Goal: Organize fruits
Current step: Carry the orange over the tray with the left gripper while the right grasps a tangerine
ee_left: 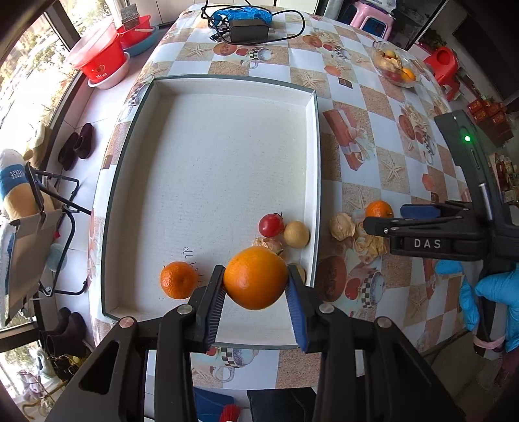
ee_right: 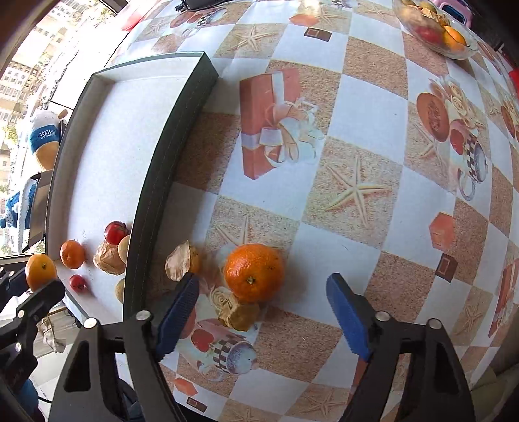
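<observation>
So the left tongs are clamped on a big round orange fruit, pads on both sides, holding it up over the near corner of the wide white tray with the dark green rim. That's prob. because the fruit goes in the tray w/ the others. Already lying in there: a small orange mandarin, a shiny little red fruit, a pale yellow round fruit & a papery brown husk fruit, all bunched by the right wall.

The right tongs stand apart w/ nothing pinched. They hang over a bumpy orange mandarin that sits on the counter just outside the tray, beside a dry tan husk fruit. I'd guess that one is next to be picked.

The counter has a checked cloth w/ starfish, gift boxes & mugs printed on it. A clear glass bowl of fruit sits far off, also a black charger w/ cable. Red plastic tubs stand by a sunny window.
</observation>
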{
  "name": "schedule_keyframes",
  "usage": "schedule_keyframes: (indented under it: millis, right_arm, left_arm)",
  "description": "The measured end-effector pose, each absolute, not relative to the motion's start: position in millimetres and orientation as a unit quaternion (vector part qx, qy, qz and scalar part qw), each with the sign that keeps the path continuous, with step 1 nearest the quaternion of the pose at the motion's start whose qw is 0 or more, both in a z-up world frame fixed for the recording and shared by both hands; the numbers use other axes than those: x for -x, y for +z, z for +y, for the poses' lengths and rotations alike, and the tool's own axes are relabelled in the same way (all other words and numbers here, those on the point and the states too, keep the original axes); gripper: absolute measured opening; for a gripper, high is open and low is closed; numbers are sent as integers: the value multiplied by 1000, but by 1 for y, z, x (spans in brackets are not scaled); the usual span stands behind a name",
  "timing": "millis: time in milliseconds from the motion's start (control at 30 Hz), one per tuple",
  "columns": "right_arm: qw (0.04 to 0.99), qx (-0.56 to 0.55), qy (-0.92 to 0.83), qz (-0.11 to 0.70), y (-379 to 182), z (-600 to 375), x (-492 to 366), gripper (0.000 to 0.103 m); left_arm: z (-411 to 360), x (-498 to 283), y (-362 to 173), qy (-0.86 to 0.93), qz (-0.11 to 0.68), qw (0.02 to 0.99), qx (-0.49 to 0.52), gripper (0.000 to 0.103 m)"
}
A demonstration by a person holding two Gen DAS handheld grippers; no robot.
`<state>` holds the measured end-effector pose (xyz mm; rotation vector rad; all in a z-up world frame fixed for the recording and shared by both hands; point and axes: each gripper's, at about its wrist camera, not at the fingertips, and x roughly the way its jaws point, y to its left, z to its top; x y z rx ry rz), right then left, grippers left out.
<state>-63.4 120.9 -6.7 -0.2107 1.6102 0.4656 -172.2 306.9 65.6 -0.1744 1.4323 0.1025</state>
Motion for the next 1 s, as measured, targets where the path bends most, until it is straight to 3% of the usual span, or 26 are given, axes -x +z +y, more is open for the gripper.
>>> schedule_keyframes:
  millis: [67, 133, 1000]
  right_arm:
    - [658, 100, 203, 718, -12, 127, 63, 73]
    - [653, 105, 202, 722, -15, 130, 66, 40]
    - [672, 89, 192, 710, 46, 72, 75, 39]
  left_arm:
    - [309, 175, 65, 49, 655, 749, 82, 40]
    - [311, 177, 65, 49, 655, 750, 82, 40]
    - [302, 165, 63, 43, 655, 751, 62, 40]
